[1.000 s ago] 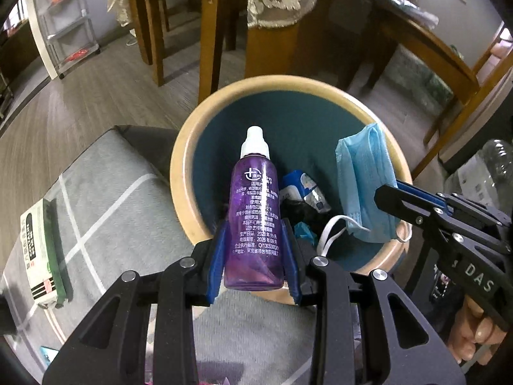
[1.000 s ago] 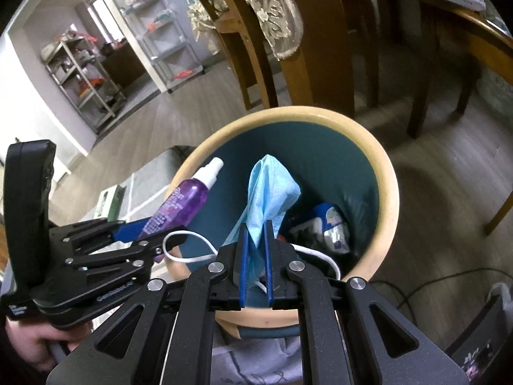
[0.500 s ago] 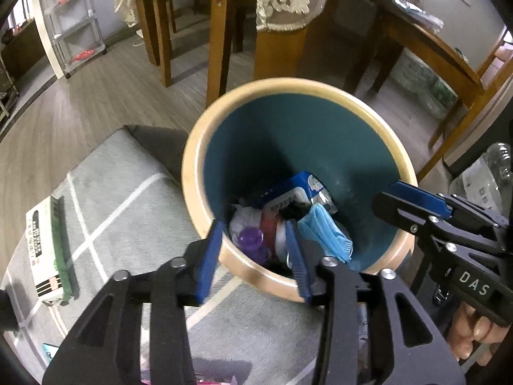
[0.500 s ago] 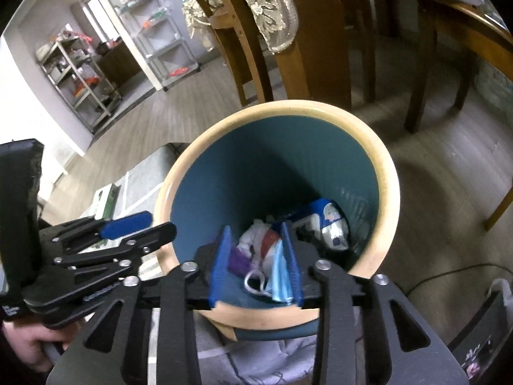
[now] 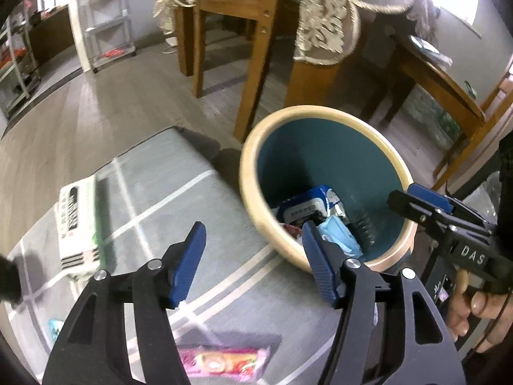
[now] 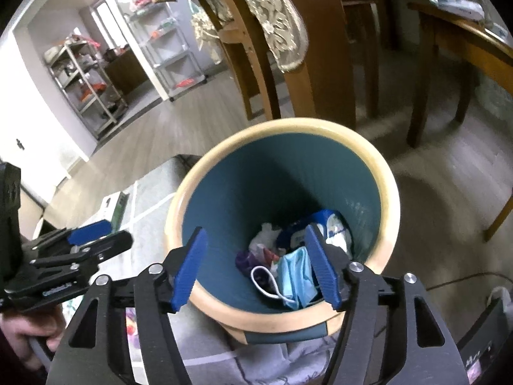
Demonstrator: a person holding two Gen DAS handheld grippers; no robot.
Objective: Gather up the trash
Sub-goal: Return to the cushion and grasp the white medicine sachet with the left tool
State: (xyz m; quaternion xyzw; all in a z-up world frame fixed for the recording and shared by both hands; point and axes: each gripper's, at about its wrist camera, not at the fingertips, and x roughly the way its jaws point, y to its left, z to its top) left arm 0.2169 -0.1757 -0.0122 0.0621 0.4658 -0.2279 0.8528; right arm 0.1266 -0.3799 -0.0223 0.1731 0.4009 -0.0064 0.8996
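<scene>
A round trash bin [image 5: 320,114] with a tan rim and teal inside stands on the floor; it also shows in the right wrist view [image 6: 389,192]. Inside lie a blue face mask [image 6: 296,272], a purple spray bottle [image 6: 245,260] and a blue-white packet [image 6: 301,229]. My left gripper [image 5: 253,264] is open and empty, left of the bin above the grey rug. My right gripper [image 6: 256,268] is open and empty above the bin's near rim. A pink wrapper [image 5: 221,361] and a white-green box [image 5: 78,221] lie on the rug.
A grey rug [image 5: 154,192] with white lines covers the floor left of the bin. Wooden chair legs [image 5: 256,64] and a wooden table [image 5: 439,77] stand behind the bin. Metal shelves [image 6: 83,80] stand at the far left. A cable [image 6: 461,280] runs right of the bin.
One second ago the left gripper held the purple bottle and the right the mask over the bin. Both dropped in. Both grippers have opened wider and the left has swung left.
</scene>
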